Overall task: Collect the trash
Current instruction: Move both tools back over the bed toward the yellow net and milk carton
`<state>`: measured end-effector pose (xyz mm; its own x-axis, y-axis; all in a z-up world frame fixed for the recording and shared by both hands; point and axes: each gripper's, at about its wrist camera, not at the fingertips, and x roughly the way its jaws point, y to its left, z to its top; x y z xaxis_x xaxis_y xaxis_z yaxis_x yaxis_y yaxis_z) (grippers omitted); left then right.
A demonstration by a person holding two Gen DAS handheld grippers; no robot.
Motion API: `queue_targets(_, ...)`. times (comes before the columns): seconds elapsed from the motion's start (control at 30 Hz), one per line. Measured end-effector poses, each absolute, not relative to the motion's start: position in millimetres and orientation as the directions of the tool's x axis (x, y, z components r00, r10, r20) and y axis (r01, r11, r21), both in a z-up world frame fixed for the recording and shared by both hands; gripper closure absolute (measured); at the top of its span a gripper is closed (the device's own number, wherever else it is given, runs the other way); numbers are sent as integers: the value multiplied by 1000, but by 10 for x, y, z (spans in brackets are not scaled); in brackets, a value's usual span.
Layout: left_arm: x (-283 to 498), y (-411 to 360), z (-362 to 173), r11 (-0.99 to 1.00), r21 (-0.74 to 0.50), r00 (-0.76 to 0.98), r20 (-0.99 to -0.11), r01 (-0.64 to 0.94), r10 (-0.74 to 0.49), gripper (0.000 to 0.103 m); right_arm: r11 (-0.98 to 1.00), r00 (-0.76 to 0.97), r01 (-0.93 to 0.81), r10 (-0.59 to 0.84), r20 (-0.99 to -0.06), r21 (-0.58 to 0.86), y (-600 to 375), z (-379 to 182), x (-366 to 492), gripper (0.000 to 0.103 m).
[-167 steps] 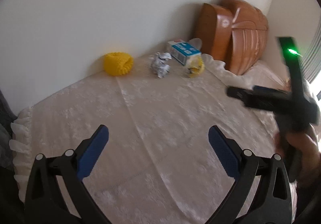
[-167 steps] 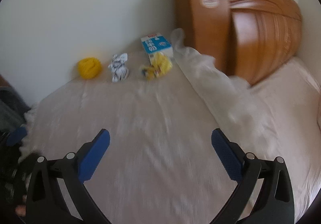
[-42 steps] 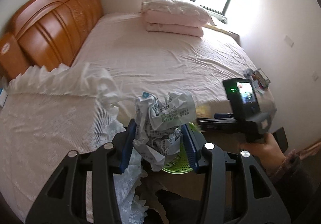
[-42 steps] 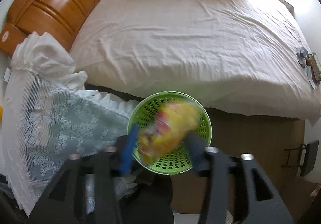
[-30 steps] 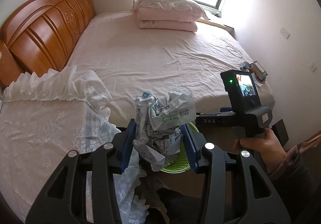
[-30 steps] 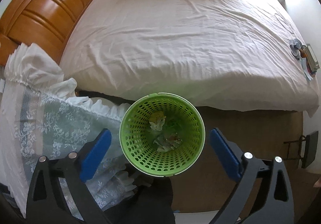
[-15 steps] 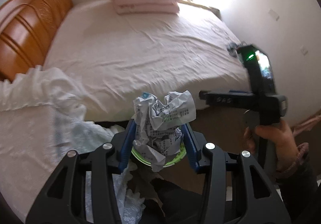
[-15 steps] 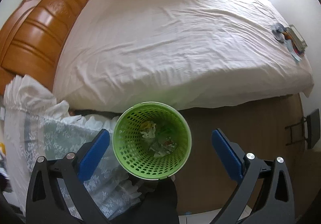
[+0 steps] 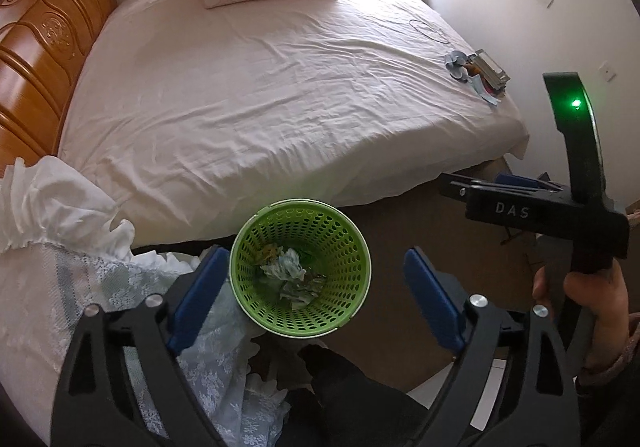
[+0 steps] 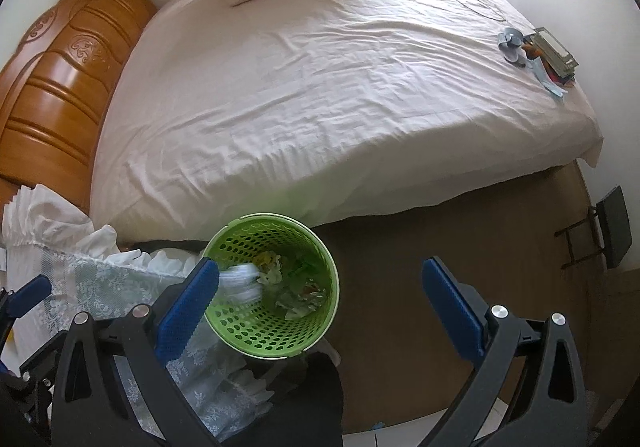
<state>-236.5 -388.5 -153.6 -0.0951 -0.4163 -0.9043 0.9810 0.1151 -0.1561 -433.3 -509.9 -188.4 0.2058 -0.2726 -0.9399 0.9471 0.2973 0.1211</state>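
left gripper (image 9: 316, 289) jaws opening, nothing between, paper wad (image 9: 286, 269) dropping into green basket (image 9: 352, 231) directly below | right gripper (image 10: 320, 303) gaping, empty | keeping left gripper centred over rim until wad settles

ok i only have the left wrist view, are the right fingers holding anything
Observer: No. The right gripper has its fingers wide apart with nothing between them, above the green basket.
Operator: anything on the floor further right that i cant see properly
Observer: Yes, a black folding stand by the wall, well apart from the basket.
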Motion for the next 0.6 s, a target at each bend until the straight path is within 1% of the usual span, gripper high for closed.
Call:
queue_targets(0.2, -2215, -3789, -1398, 174, -136, -46, -896, 975, -443, 14, 328, 227, 936, -273, -935, 131, -5019, -1861, -4256, 3)
queue_targets(0.3, -2055, -3665, -1285, 226, -139, -19, -884, 964, -467, 13, 381, 268, 912, -276, -923, 151, -4970, -1764, -4047, 3)
queue_targets(0.37, -1887, -3524, -1176, 289, -121, 35, -877, 950, -480, 10, 414, 297, 895, -276, -914, 165, -4904, -1707, -3907, 3)
queue_targets(0.6, -1244, -2848, -792, 519, -61, 242, -834, 853, -496, 10, 626, 424, 758, -256, -869, 186, -4560, -1359, -3029, 3)
